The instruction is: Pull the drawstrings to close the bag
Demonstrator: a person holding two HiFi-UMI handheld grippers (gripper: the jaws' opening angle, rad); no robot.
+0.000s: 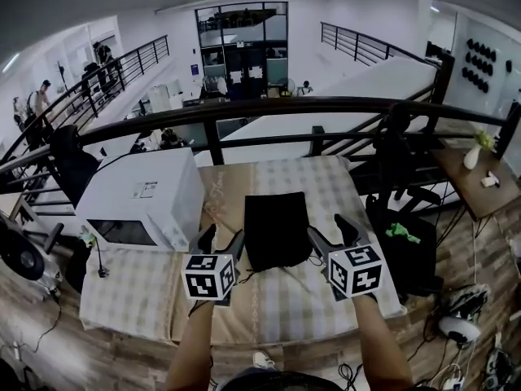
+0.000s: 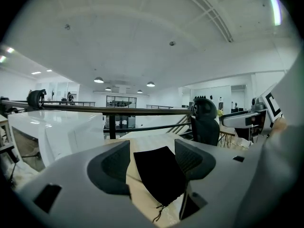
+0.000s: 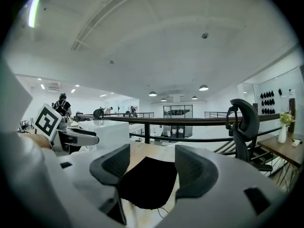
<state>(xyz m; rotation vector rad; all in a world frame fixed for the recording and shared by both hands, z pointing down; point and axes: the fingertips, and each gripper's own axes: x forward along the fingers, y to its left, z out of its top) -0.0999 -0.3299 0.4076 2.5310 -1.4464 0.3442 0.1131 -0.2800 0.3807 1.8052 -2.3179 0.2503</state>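
Black bag (image 1: 277,229) lies flat on the table (image 1: 326,300), left gripper (image 1: 221,239) and right gripper (image 1: 332,231) both wide open, empty, either side. Looks soft, light, floppy; I'd pinch the thin drawstrings (image 2: 158,213) at its near edge

White box (image 1: 142,198) on table (image 1: 309,300); office chair (image 1: 399,202) beside.

The bag (image 1: 278,229) looks like matt black cloth, and the table (image 1: 326,308) under it is covered in pale woven fabric with a faint check. The left gripper (image 1: 223,236) and right gripper (image 1: 330,228) have smooth grey plastic shells with dark ribbed pads (image 2: 115,164) (rubbery-looking). The white box (image 1: 146,194) nearby has a glossy finish.
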